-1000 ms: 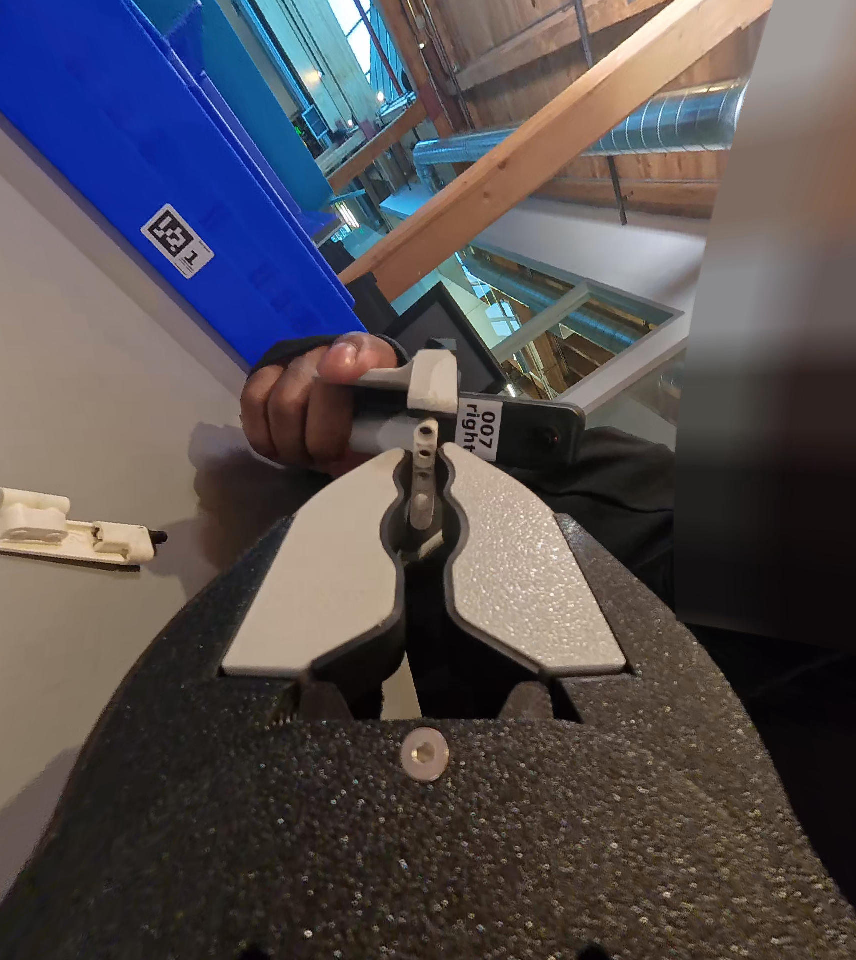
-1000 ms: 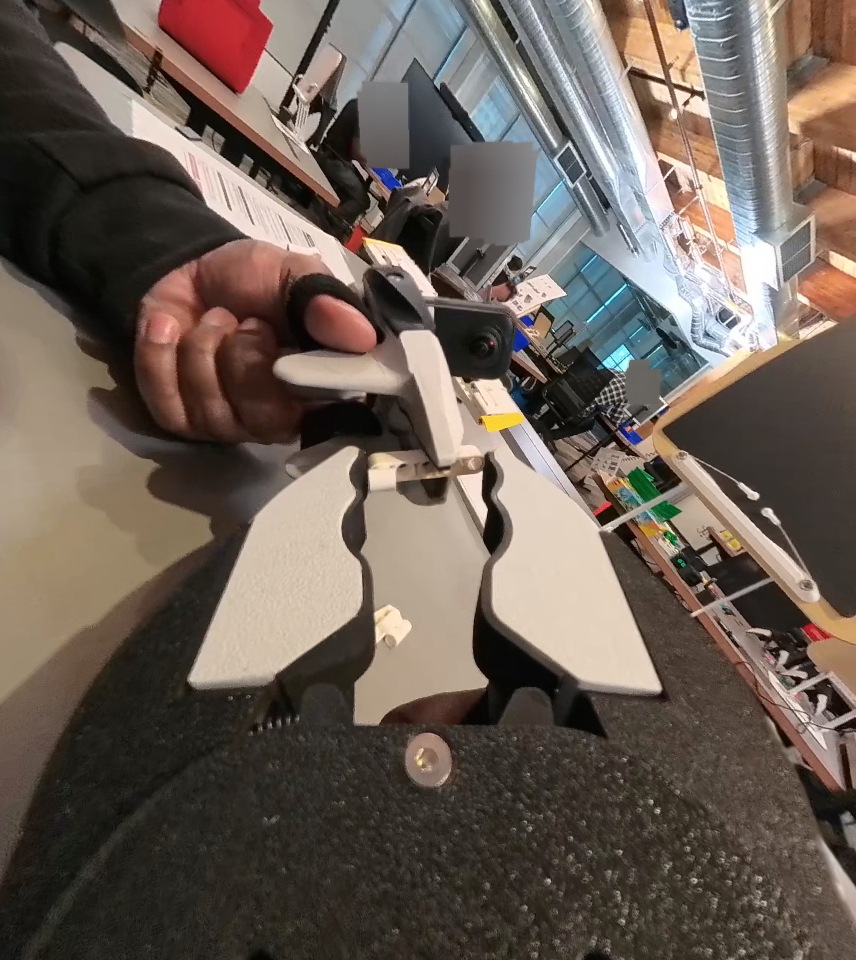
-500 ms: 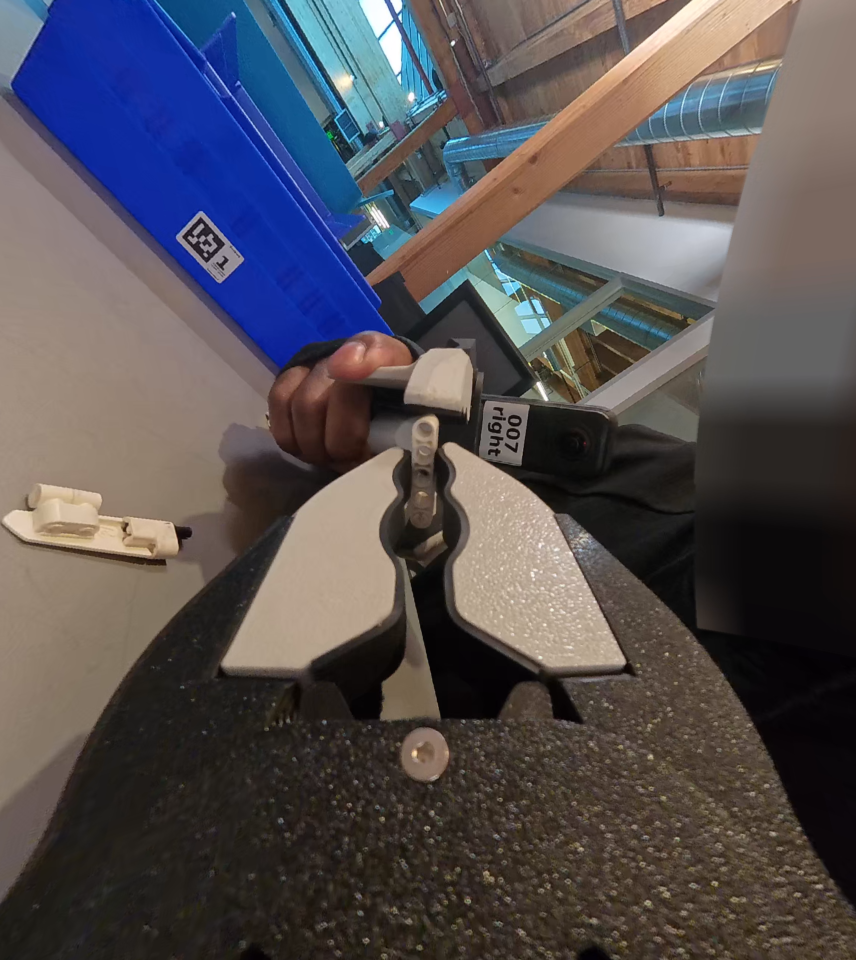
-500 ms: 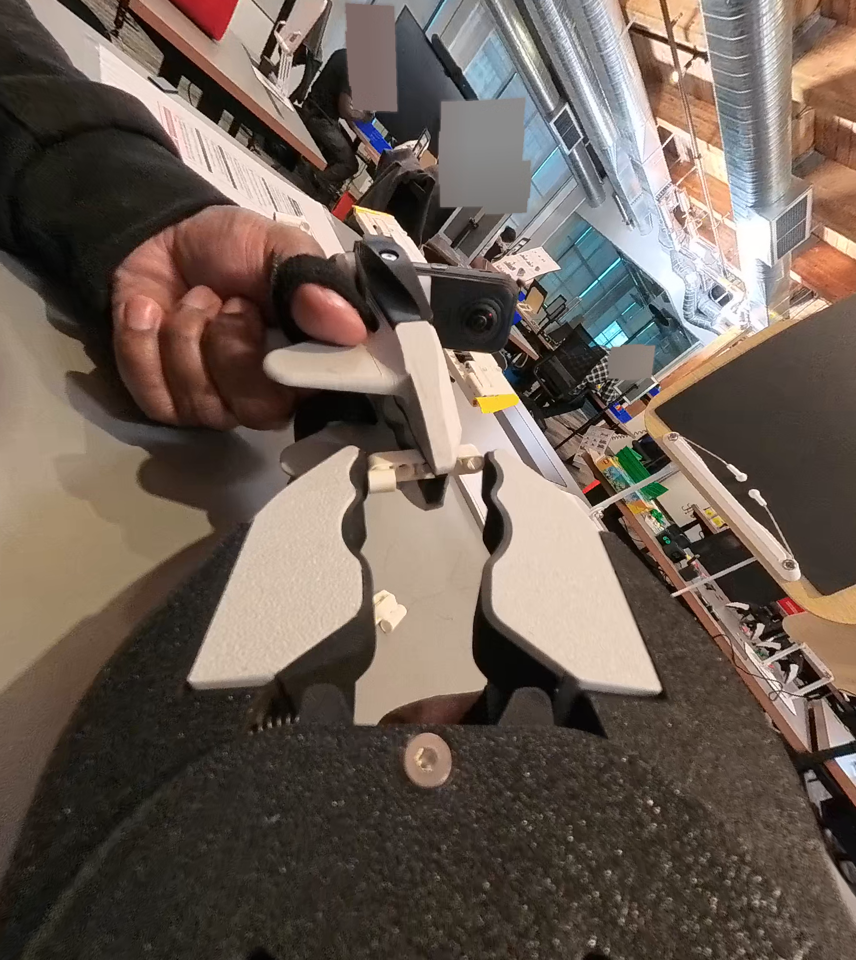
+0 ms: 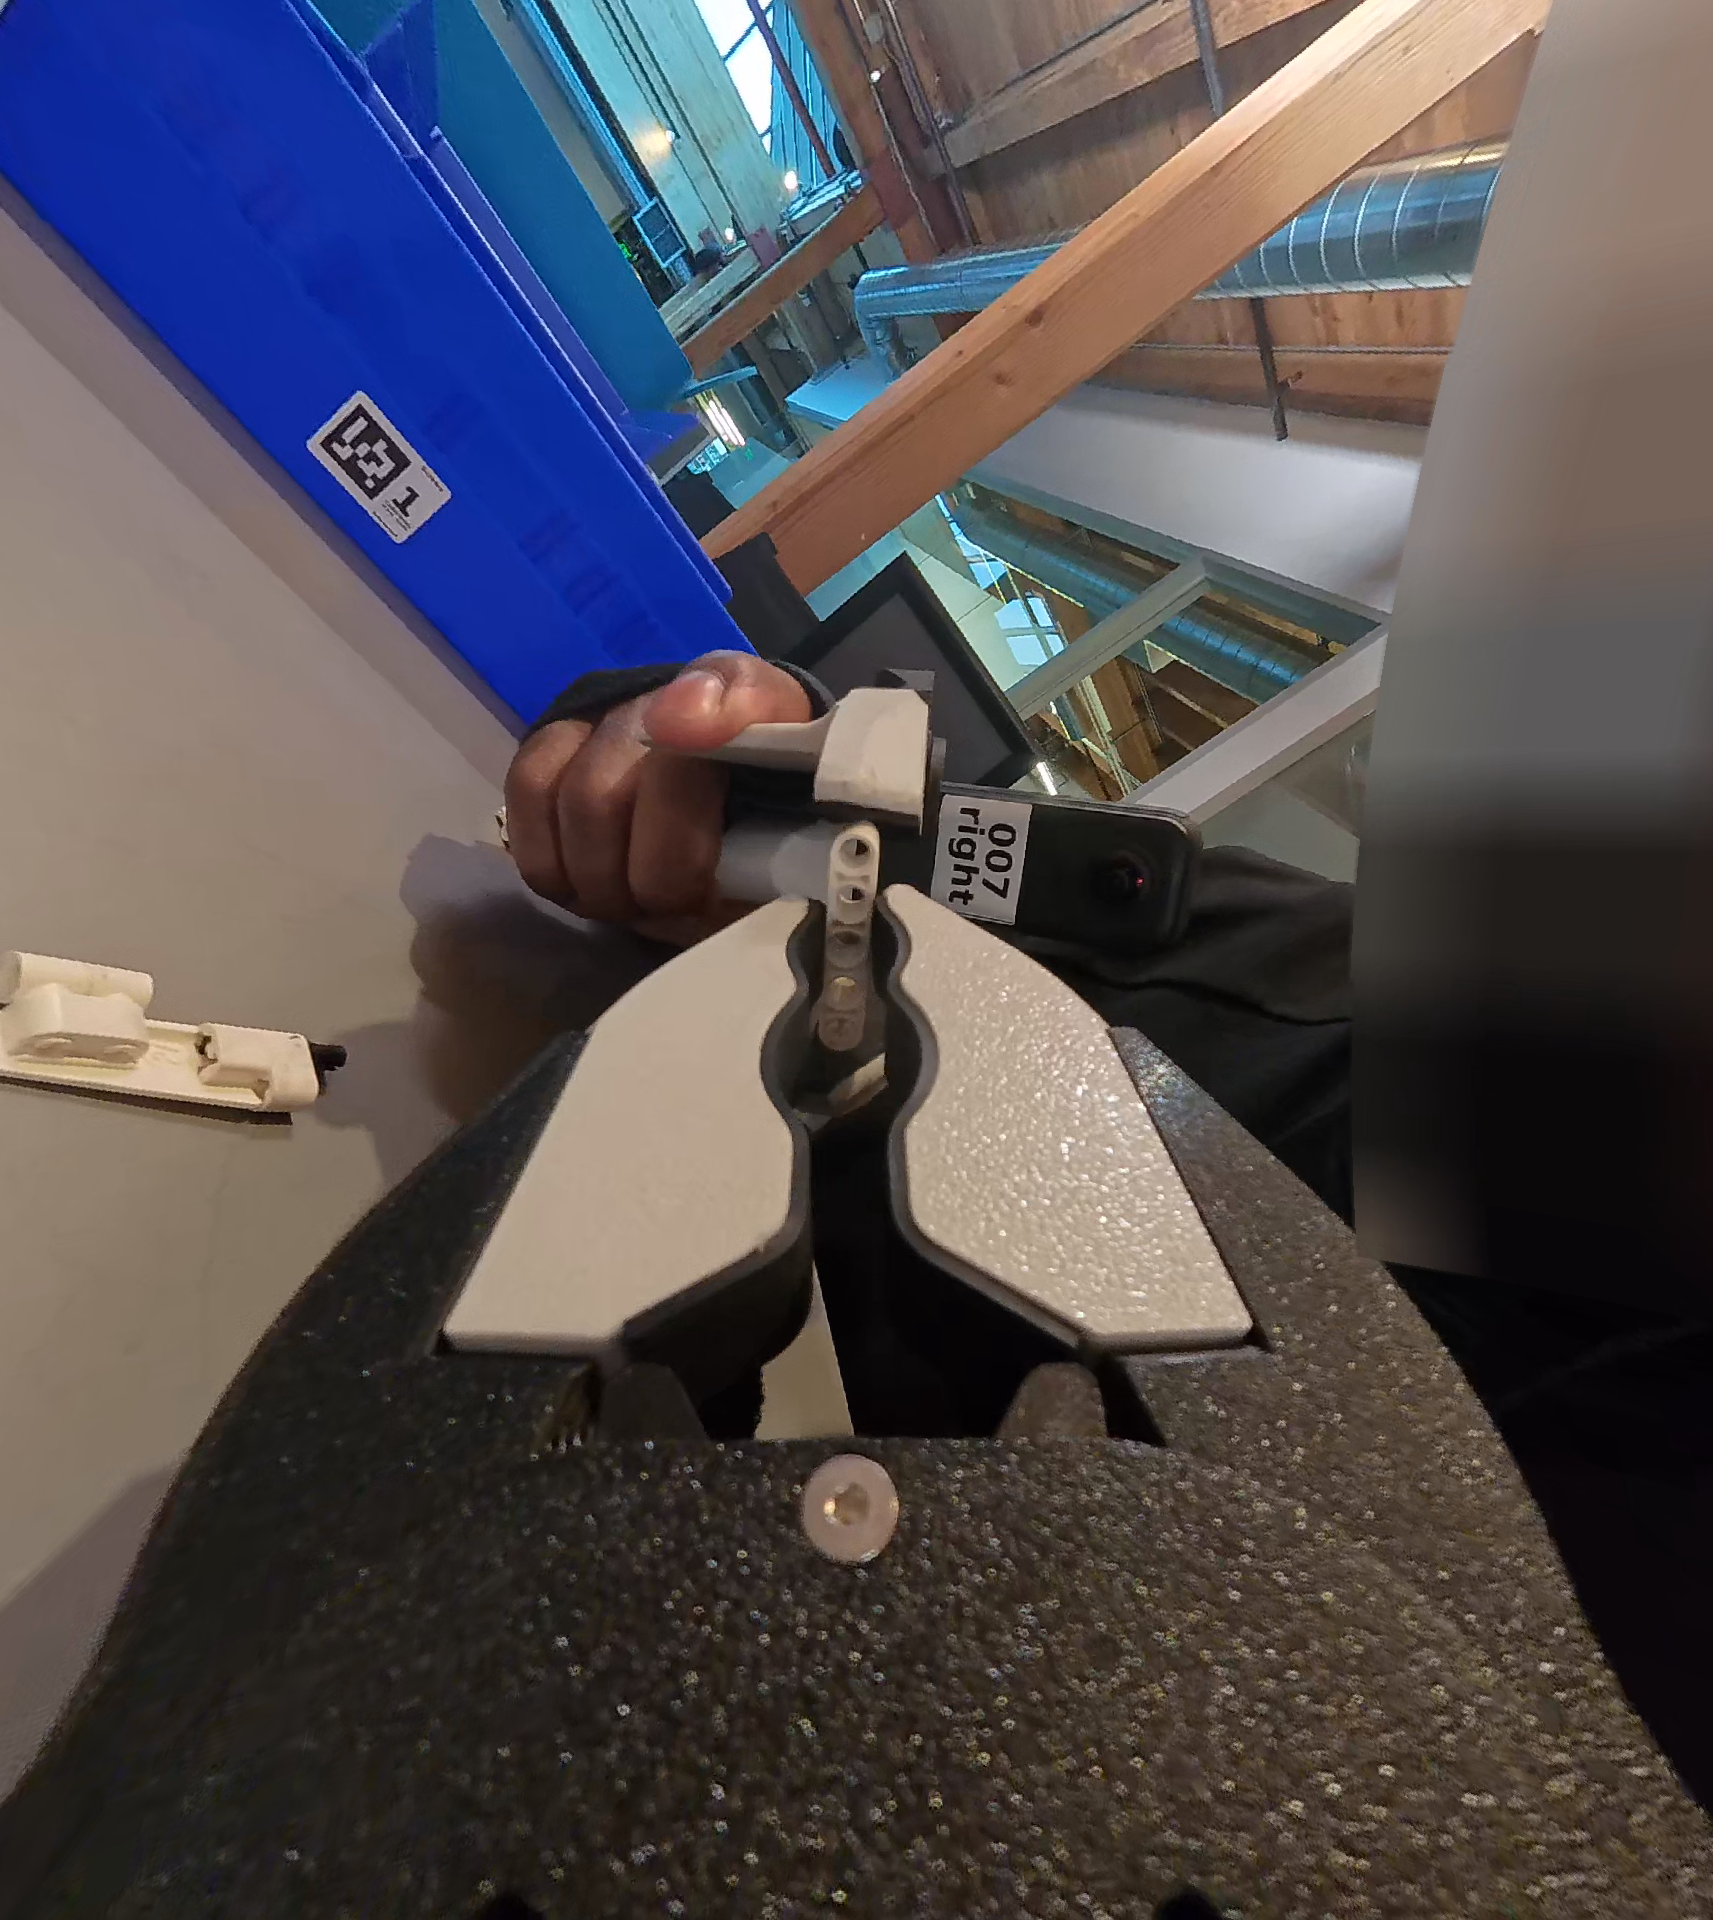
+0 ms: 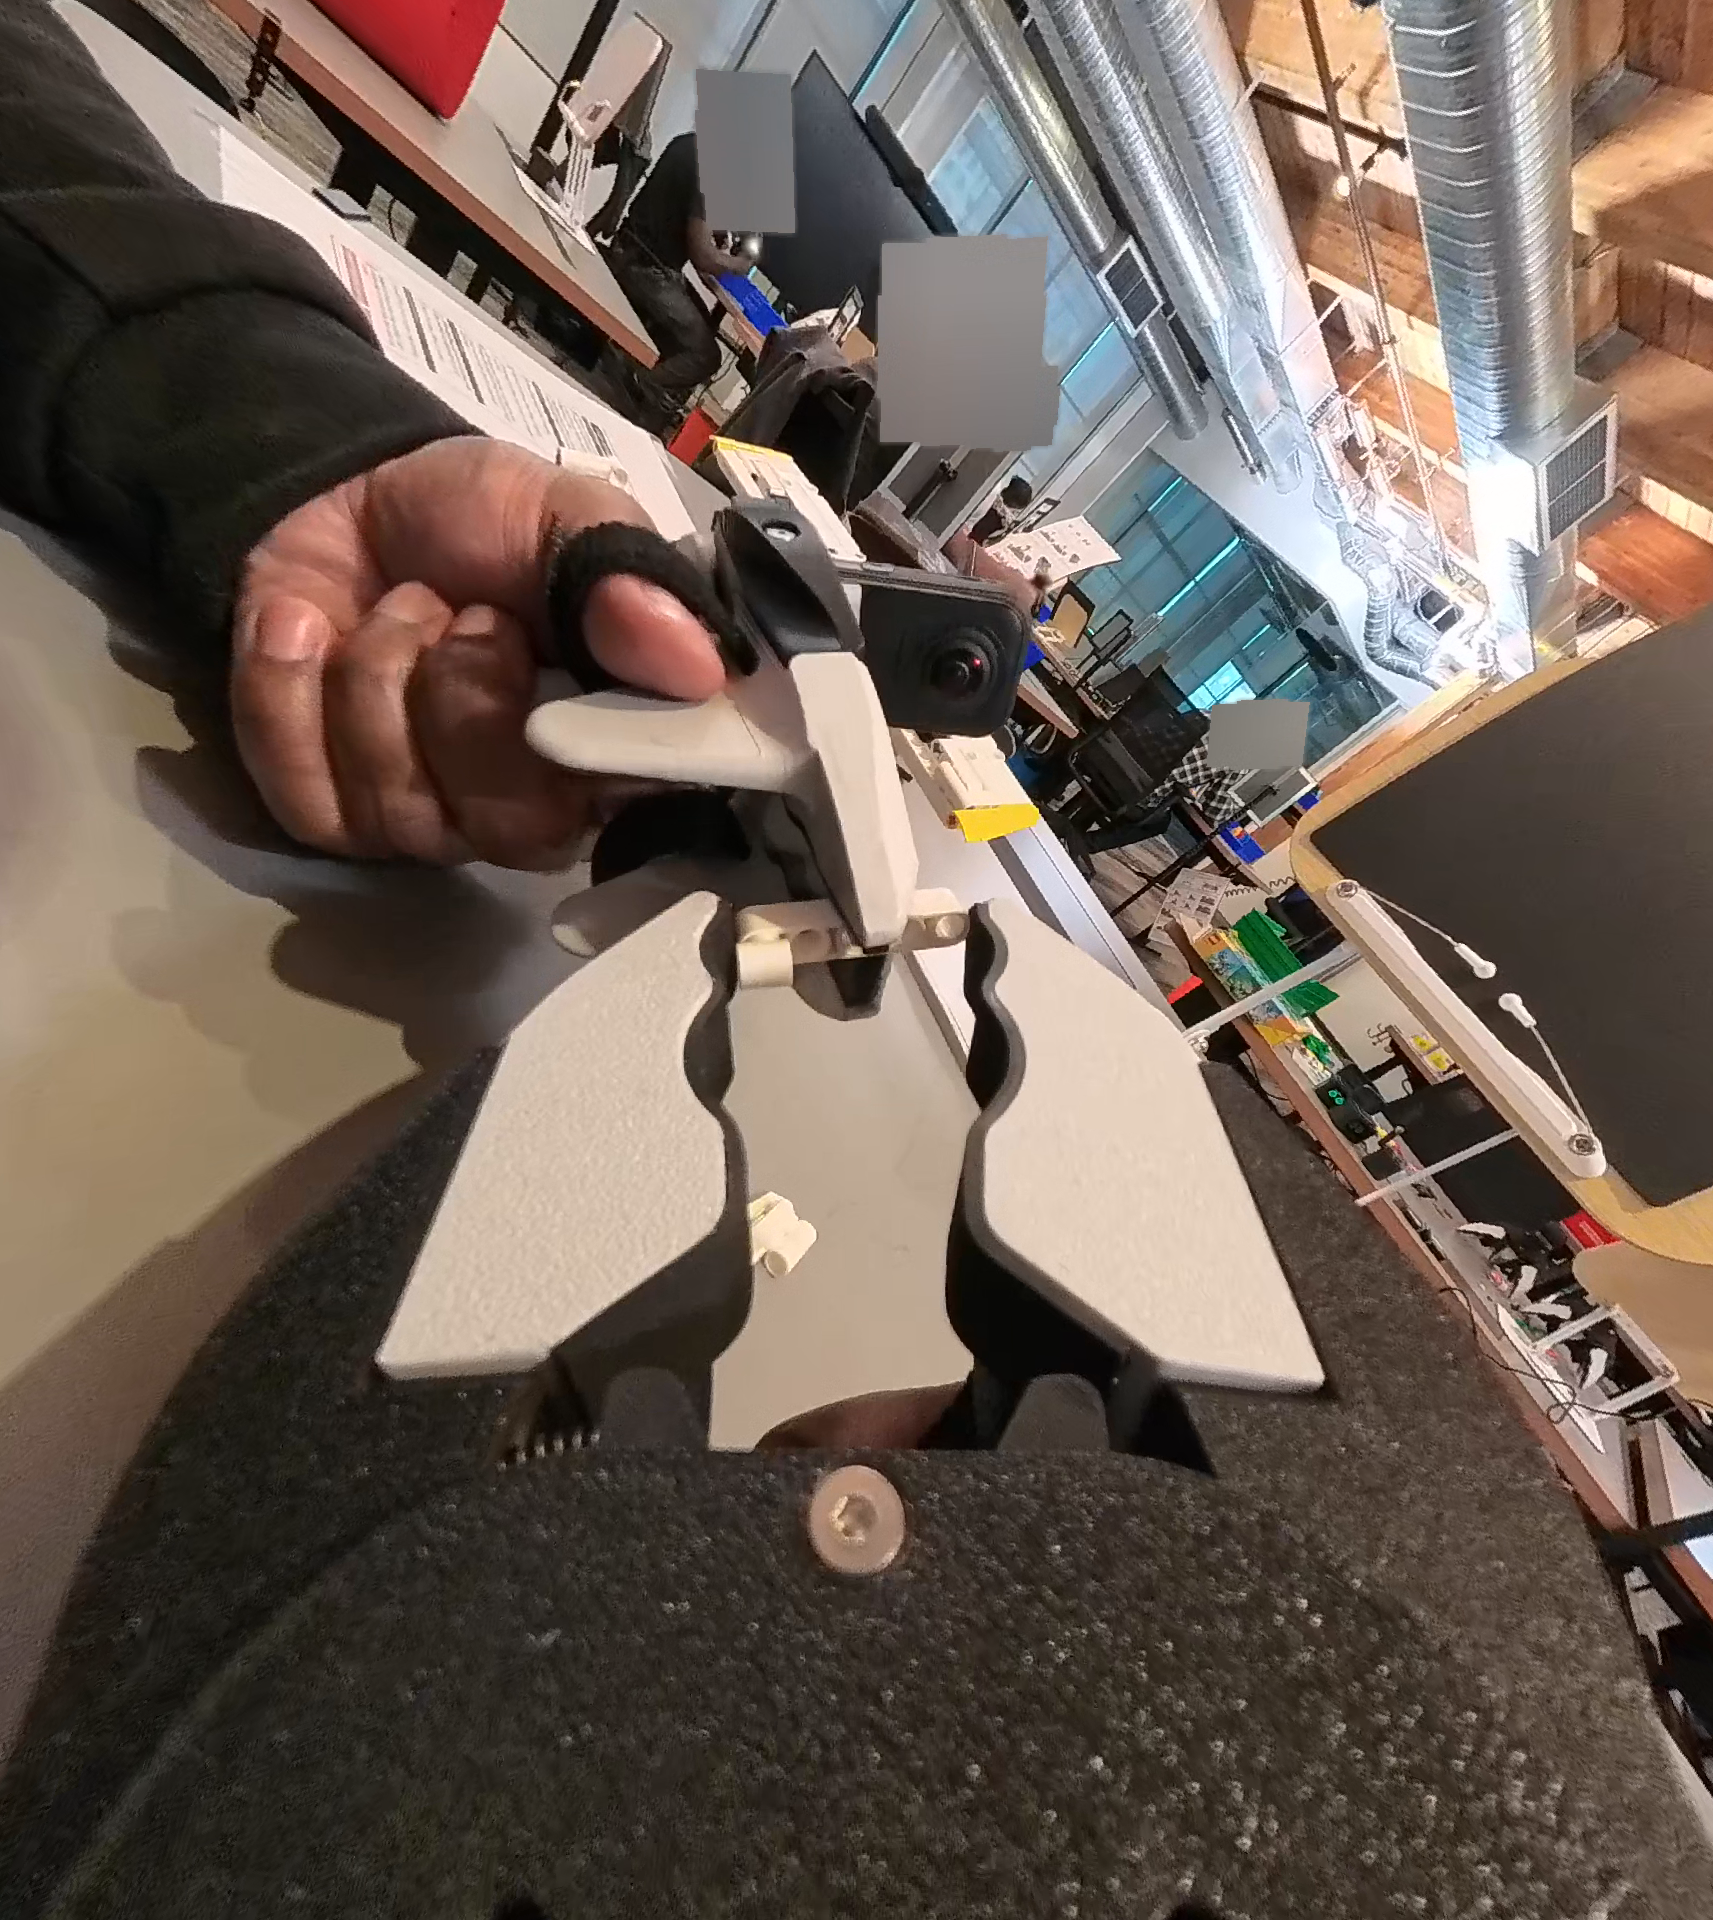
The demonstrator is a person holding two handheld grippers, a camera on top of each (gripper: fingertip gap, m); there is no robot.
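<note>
My left gripper [image 5: 847, 909] is shut on a white perforated beam [image 5: 850, 862], which sticks out past its fingertips. The right wrist view shows one left finger [image 6: 857, 821] clamped on the middle of that beam [image 6: 800, 940]. There the beam lies crosswise between the tips of my right gripper [image 6: 852, 925]. A short white connector [image 6: 764, 958] sits on its left end. My right gripper is wide open, with its fingertips close beside the beam's two ends and a thin gap at the right end. A hand holds the right gripper [image 5: 862, 758] just beyond my left fingertips.
A white flat assembly [image 5: 135, 1039] lies on the grey table [image 5: 104, 779] to the left. A blue bin [image 5: 312, 312] stands behind it. A small white piece [image 6: 779, 1231] lies on the table under my right gripper. A dark-sleeved arm [image 6: 104, 312] is at the left. Both grippers' tips are close together, under 4 cm apart.
Both grippers have drifted slightly together. The left stays shut on the beam and the right stays open around it.
</note>
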